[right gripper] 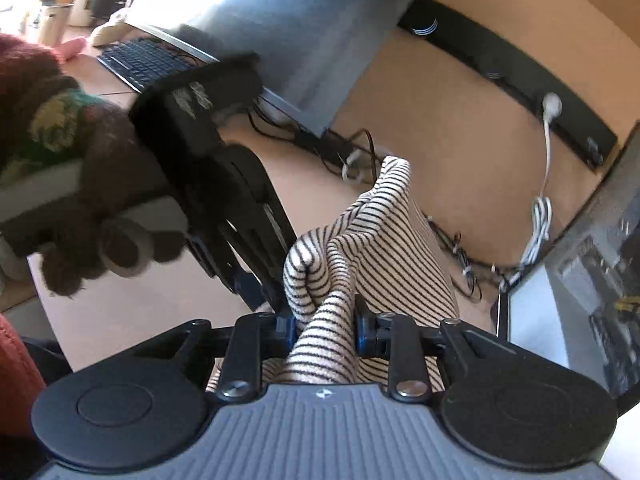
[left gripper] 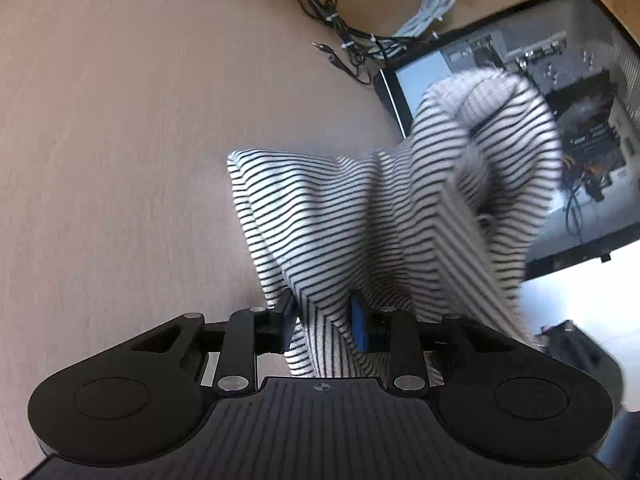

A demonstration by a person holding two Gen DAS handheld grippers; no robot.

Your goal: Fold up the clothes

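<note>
Cloth fills the gap of both tools: the striped garment [left gripper: 360,216] is pinched in the left gripper [left gripper: 324,320] and in the right gripper [right gripper: 324,328] alike, each with its jaws drawn in to a narrow gap on a gathered fold of fabric, so both hands have hold of it.

From the left gripper the garment runs forward and off to that tool's right, rising into a bunched hump ahead, with its far corner lying on the wooden tabletop [left gripper: 120,160] just ahead and slightly left of the fingers. From the right gripper it rises straight ahead between the fingers and peaks in a loose point, with the left gripper just beside it on the left, held by a gloved hand [right gripper: 92,216].

Judging by this, the two grips sit close together on one edge, and the garment's length hangs between and beyond them. The next move likely turns on drawing the grippers apart along that edge, the right one being nearer the bunched part beside the dark monitor [left gripper: 580,80].
</note>
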